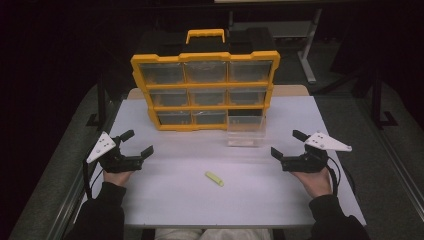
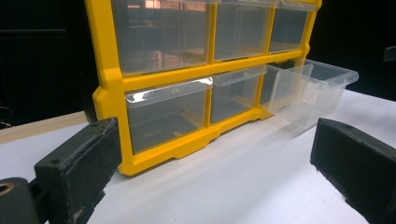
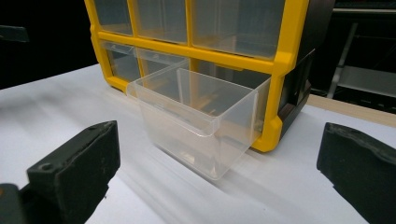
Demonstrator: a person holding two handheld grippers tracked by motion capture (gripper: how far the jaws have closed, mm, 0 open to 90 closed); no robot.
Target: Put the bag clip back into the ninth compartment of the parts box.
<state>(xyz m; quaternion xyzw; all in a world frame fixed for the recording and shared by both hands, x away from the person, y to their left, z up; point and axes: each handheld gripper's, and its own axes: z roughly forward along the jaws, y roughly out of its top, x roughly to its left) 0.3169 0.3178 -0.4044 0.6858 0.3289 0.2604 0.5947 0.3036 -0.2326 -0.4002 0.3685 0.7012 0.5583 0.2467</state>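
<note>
Worktop [image 1: 165, 200] is carrying everything, a white sheet over a wooden table; organiser [image 1: 205, 92], yellow-framed with nine clear drawers and a yellow handle, is standing upright at the far edge, centred; pulled-out drawer [image 1: 245, 131], the bottom right one, is sticking out toward the near edge and looking empty; left gripper [image 1: 136, 143] is resting near the left edge with jaws spread wide and holding nothing; right gripper [image 1: 287, 144] is resting near the right edge, jaws likewise spread and empty; yellow piece [image 1: 214, 178], small and oblong, is lying flat between the two grippers, closer to the near edge, well apart from the organiser.

Judgement on the step in hand: the piece is probably going into the open drawer; the right gripper is sitting nearer both; approaching from above with jaws across the narrow width should be giving the surest pinch, since the piece is lying low on the sheet; lifting clear of the drawer's front lip before releasing should be avoiding a snag.

Labels: no brand or writing is reading legibly anywhere.
</note>
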